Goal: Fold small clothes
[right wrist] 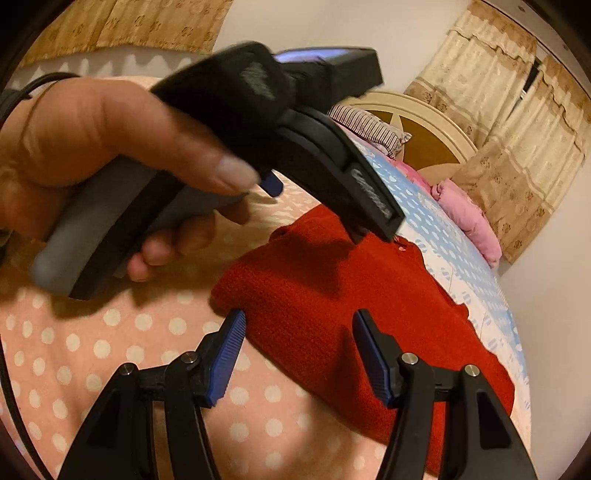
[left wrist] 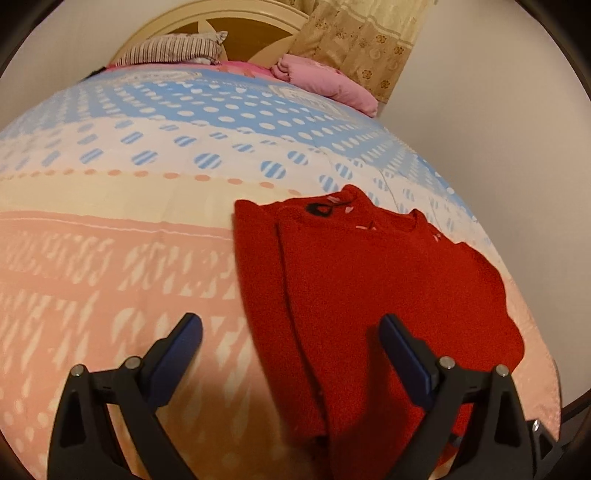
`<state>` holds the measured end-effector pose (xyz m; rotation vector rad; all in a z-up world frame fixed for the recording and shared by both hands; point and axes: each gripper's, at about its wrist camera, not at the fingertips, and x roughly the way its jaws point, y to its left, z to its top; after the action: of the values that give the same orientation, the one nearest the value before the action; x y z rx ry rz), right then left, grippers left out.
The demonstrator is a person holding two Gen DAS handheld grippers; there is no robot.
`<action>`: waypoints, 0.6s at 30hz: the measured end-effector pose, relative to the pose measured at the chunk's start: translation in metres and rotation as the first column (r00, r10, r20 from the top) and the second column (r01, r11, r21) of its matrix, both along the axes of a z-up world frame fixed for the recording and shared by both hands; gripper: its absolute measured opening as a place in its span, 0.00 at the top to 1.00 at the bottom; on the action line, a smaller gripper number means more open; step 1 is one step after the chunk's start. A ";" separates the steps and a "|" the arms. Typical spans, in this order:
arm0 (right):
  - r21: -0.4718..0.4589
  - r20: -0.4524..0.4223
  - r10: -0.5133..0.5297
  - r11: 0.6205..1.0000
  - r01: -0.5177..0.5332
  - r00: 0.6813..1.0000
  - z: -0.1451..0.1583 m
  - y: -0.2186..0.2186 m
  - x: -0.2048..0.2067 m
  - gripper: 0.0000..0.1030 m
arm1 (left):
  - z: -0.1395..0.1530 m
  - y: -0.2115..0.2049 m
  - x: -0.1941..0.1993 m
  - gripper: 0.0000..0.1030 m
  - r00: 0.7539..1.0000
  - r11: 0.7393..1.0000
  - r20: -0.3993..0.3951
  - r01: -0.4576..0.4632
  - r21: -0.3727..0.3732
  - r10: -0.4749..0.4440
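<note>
Blue-padded jaws of the right gripper (right wrist: 298, 354) stand spread with nothing between them, hovering over the near edge of the red knitted sweater (right wrist: 354, 314), probably lined up to take that hem for a fold. From its own camera the left gripper (left wrist: 291, 350) is likewise spread and empty; one finger hangs over the bedspread, the other over the sweater's near part, so it straddles the garment's edge without pressing on it. The right camera shows the person's left hand (right wrist: 110, 155) wrapped round that tool's grey handle, the tool angled down toward the sweater's far part. The sweater lies flat near the bed's right side on the patterned quilt (left wrist: 110, 258), with one side apparently already turned in along a lengthwise crease, which would leave a narrower shape to fold across. Its neckline points away, toward the headboard. Farther off sit a striped pillow (left wrist: 173, 50) and a bundled pink blanket (left wrist: 325, 81), well apart from the work, and behind them the cream headboard (left wrist: 236, 22) and floral curtains (left wrist: 369, 40).
</note>
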<state>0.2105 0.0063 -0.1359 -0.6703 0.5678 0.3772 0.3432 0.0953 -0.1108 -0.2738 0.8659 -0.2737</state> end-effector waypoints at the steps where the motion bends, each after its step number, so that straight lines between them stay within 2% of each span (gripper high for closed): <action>1: -0.007 0.002 0.002 1.000 -0.002 1.000 0.000 0.002 0.001 0.41 | -0.002 -0.001 0.003 0.07 1.000 1.000 -0.007 0.006 -0.005 -0.006; 6: -0.016 -0.012 0.003 1.000 -0.004 1.000 -0.002 0.009 0.006 0.41 | -0.008 0.001 0.018 0.10 0.999 0.999 -0.026 0.019 -0.030 -0.019; 8: 0.000 -0.030 0.007 1.000 -0.007 1.000 -0.002 0.009 0.010 0.45 | -0.009 0.003 0.022 0.13 1.000 0.999 -0.026 0.017 -0.046 -0.018; 12: 0.021 -0.069 0.030 0.999 -0.028 0.997 -0.001 0.009 0.014 0.63 | -0.010 0.003 0.029 0.33 0.999 0.997 -0.028 0.035 -0.064 -0.037; 14: 0.025 -0.075 0.043 0.999 -0.042 0.996 -0.002 0.010 0.012 0.69 | -0.010 -0.002 0.028 0.43 0.998 0.998 -0.029 0.052 -0.029 -0.053; 16: 0.043 -0.091 0.053 0.998 -0.049 0.994 -0.002 0.007 0.011 0.77 | -0.009 -0.006 0.028 0.64 0.996 0.997 -0.031 0.079 -0.019 -0.080; 17: 0.051 -0.093 0.053 0.998 -0.048 0.994 -0.001 0.006 0.011 0.78 | -0.009 -0.006 0.029 0.69 0.996 0.996 -0.038 0.085 -0.027 -0.086; 18: 0.066 -0.096 0.052 0.997 -0.046 0.994 0.000 0.004 0.011 0.81 | -0.009 -0.005 0.030 0.79 0.995 0.995 -0.042 0.087 -0.046 -0.089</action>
<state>0.2214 0.0103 -0.1355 -0.6078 0.6308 0.4744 0.3727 0.0904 -0.1195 -0.2835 0.9176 -0.3703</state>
